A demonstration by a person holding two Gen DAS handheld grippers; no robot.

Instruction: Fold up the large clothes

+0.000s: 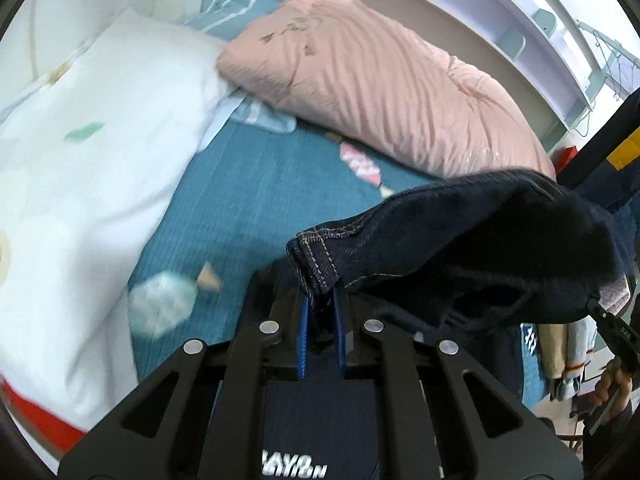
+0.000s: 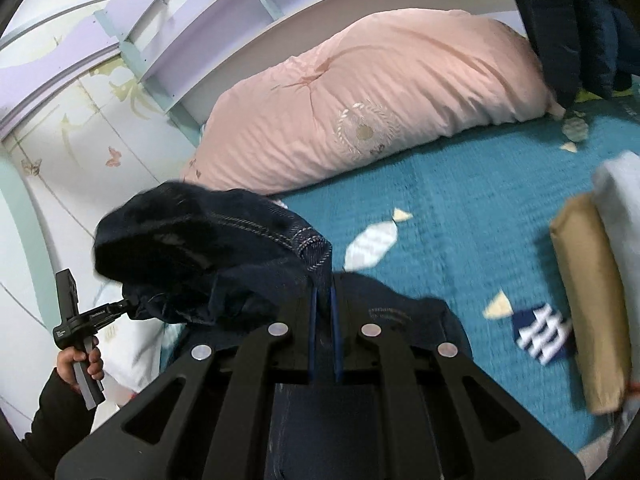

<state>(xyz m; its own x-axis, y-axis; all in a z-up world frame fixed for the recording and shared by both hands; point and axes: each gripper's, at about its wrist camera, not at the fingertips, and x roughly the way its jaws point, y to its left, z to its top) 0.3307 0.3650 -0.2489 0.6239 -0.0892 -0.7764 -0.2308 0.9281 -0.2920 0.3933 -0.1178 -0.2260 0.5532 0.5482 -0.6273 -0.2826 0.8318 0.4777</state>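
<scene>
Dark blue jeans (image 1: 460, 240) with tan stitching hang in the air between both grippers, above a teal bed sheet (image 1: 248, 200). My left gripper (image 1: 320, 300) is shut on a stitched hem corner of the jeans. My right gripper (image 2: 324, 292) is shut on another stitched corner of the jeans (image 2: 208, 248). The cloth sags in a bunch between the two grips. In the right wrist view the left gripper's handle (image 2: 76, 320) and the hand on it show at lower left.
A pink folded quilt (image 1: 380, 80) lies along the headboard side, also in the right wrist view (image 2: 380, 92). A white pillow (image 1: 92, 152) lies left. Folded tan (image 2: 588, 300) and grey clothes (image 2: 620, 208) are stacked at the right. A purple-white shelf headboard (image 2: 168, 40) stands behind.
</scene>
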